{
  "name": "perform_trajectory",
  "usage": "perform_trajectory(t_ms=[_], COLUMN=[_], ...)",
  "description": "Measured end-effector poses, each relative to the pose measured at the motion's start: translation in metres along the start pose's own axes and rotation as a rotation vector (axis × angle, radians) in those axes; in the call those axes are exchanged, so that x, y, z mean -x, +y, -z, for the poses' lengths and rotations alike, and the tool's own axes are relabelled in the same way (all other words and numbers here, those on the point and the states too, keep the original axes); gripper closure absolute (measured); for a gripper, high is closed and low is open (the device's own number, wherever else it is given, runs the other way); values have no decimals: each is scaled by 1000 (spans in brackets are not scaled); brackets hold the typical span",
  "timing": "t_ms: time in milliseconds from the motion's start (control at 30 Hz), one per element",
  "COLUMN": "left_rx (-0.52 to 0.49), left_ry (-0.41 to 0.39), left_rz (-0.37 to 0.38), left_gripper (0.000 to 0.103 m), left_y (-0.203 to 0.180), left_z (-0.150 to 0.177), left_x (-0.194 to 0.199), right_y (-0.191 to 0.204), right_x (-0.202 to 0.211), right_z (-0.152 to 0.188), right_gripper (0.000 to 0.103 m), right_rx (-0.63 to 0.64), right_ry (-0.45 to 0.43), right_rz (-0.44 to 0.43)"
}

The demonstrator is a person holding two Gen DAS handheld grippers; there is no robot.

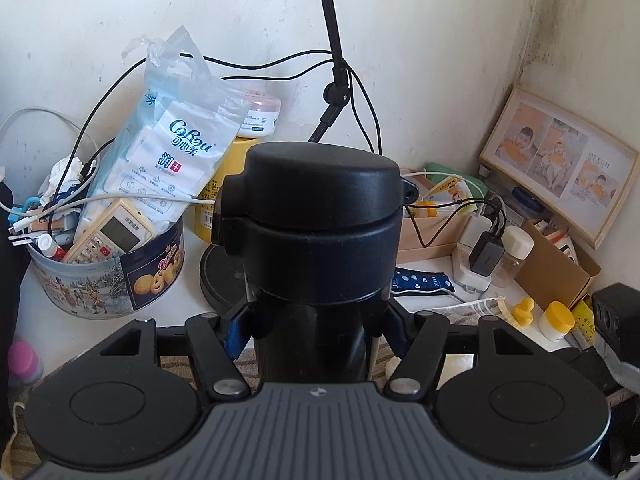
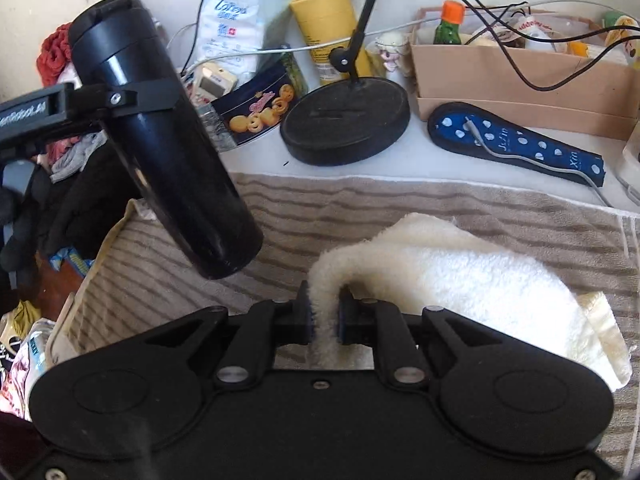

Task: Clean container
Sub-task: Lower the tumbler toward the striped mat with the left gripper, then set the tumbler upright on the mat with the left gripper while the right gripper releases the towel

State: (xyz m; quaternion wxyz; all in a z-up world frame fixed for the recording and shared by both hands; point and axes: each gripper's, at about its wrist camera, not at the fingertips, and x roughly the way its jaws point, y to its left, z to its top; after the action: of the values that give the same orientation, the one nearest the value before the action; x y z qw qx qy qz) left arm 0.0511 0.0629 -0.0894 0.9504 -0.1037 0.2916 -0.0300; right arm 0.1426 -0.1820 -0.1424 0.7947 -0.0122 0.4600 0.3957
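Note:
A tall black flask (image 1: 316, 240) with a flip-top lid stands between my left gripper's (image 1: 316, 320) fingers, which are shut on its body below the lid. In the right wrist view the same flask (image 2: 168, 152) is held tilted, lifted above the striped towel, with the left gripper (image 2: 100, 100) clamped round it. My right gripper (image 2: 325, 312) is shut on a fold of a cream fluffy cloth (image 2: 460, 276) that lies on the striped towel, to the right of the flask's base.
A brown striped towel (image 2: 400, 204) covers the table front. Behind it stand a black round lamp base (image 2: 346, 120), a cookie tin (image 1: 108, 276) full of clutter, a yellow canister (image 2: 328, 28), a cardboard box (image 2: 520, 84), a blue dotted pouch (image 2: 516, 144), cables and a photo frame (image 1: 560, 164).

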Motion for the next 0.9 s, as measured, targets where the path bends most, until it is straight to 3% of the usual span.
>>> perform_trajectory(t_ms=[67, 100, 133, 200, 367, 600, 767, 900], left_rx=[-12, -20, -34, -66, -149, -148, -134, -132], left_ry=[-5, -8, -13, -23, -55, -49, -9, 16], left_rz=[-1, -1, 0, -7, -39, -78, -96, -108], left_gripper=[39, 39, 39, 39, 39, 38, 29, 22], left_y=[-3, -5, -8, -15, -28, -28, -28, -27], left_z=[5, 7, 11, 17, 36, 55, 51, 51], left_x=[-2, -3, -3, -3, 5, 12, 9, 11], right_y=[-5, -8, -12, -15, -15, -21, -23, -23], right_x=[-4, -6, -8, -4, 22, 72, 89, 94], right_z=[0, 1, 1, 5, 11, 18, 23, 24], right_gripper=[90, 82, 62, 39, 33, 27, 22, 12], right_rx=[-55, -97, -138, -200, -220, -220, -233, -261], right_ry=[9, 20, 30, 31, -4, -77, -98, -91], right_rz=[-23, -46, -69, -106, -116, -78, -17, 10])
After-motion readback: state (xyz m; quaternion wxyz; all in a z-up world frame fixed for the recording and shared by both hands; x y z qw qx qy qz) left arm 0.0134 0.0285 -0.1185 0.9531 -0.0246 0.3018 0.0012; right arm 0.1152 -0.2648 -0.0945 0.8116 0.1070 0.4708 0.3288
